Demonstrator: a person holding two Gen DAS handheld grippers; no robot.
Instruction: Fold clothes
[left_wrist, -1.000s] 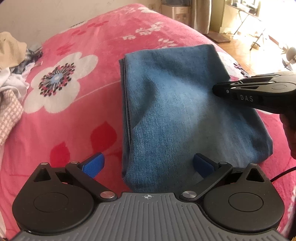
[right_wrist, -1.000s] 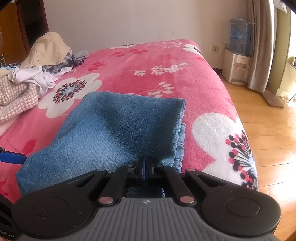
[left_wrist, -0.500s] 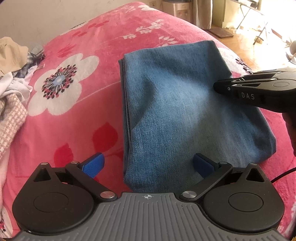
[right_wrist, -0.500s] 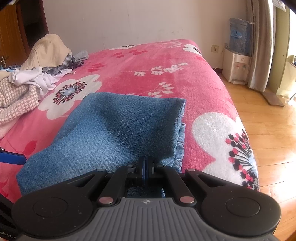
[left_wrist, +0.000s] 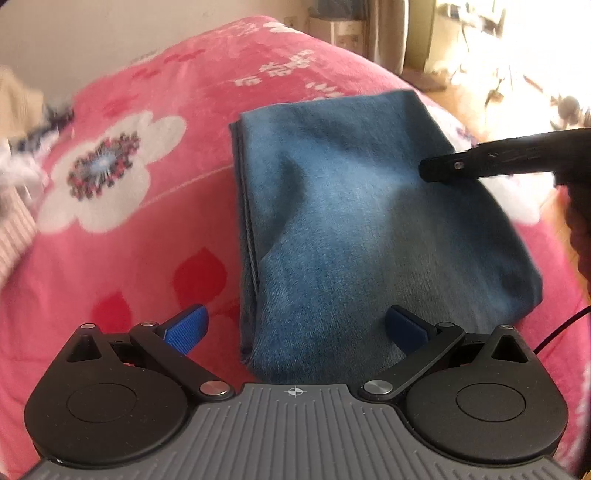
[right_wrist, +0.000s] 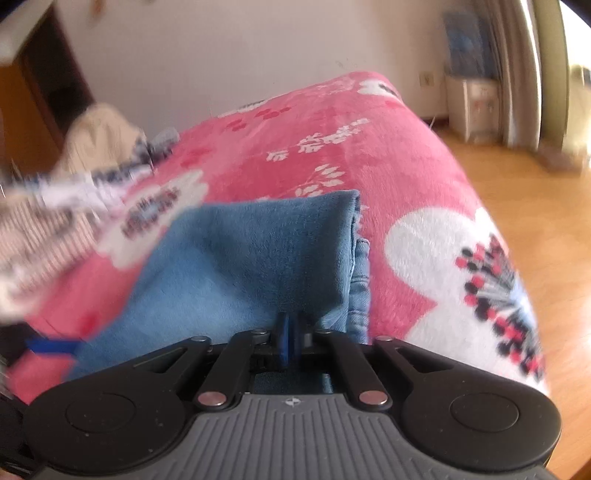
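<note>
Denim jeans (left_wrist: 369, 229) folded on blanket (left_wrist: 166, 110)

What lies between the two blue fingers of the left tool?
In the left wrist view, the near end of the folded jeans lies between the left tool's wide-open fingers, on the pink blanket.

Pink floral blanket (left_wrist: 155, 258), wooden floor (right_wrist: 535, 206)

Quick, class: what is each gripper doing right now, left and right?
Left gripper: open, fingers spread over the folded jeans, holding nothing.
Right gripper: fingers just opening at the jeans' edge; grip unclear.
</note>
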